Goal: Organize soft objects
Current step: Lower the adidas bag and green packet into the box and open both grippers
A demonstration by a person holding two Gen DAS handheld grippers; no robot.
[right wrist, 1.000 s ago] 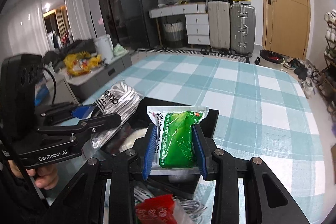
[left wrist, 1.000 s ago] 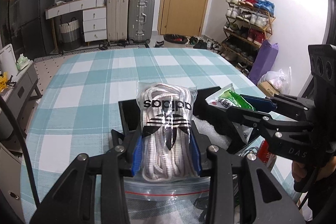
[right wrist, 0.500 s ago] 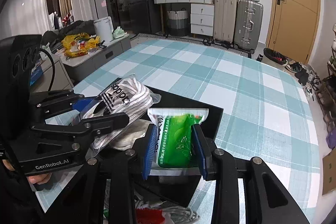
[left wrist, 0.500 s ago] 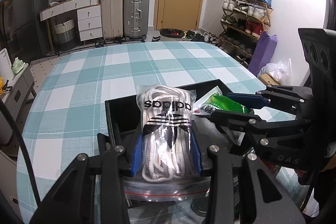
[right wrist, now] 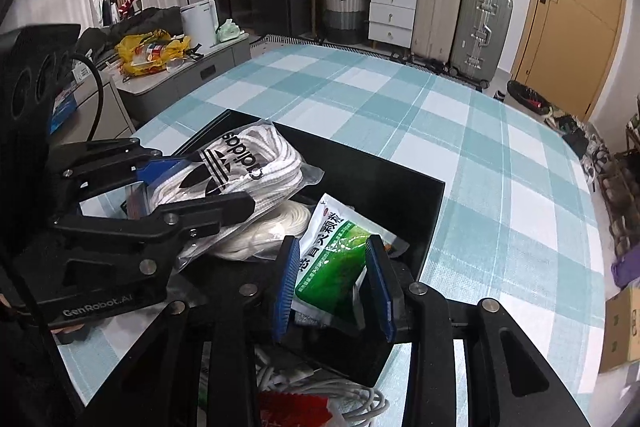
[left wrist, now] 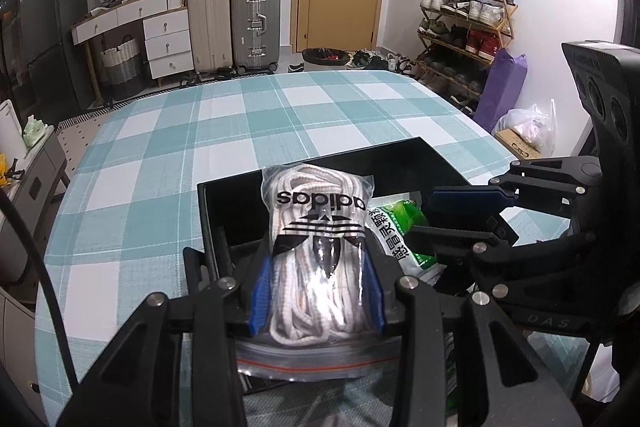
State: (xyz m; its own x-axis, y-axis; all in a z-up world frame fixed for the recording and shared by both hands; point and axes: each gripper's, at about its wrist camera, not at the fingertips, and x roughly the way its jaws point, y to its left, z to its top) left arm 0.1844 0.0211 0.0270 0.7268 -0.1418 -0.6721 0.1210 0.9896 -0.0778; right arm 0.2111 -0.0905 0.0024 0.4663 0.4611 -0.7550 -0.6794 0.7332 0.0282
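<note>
Left gripper (left wrist: 316, 291) fingers clenched on bag of white laces (left wrist: 318, 247) at lower centre, right gripper (right wrist: 332, 283) fingers grasped green packet (right wrist: 336, 263), both above black box (right wrist: 400, 187) on checked counter (right wrist: 460, 147).

Left tool (left wrist: 316, 291) and right tool (right wrist: 332, 287) (both angled downward) each clamp something.

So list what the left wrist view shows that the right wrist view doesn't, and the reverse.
Left wrist only: a shoe rack and a purple bag by the wall.

Right wrist only: a white cord bundle in the box, a red packet and white cable in front of it, and a yellow bag on a side cabinet.

Both: the left gripper shut on the adidas lace bag, the right gripper shut on the green packet, the black box, the checked tablecloth and the suitcases.
</note>
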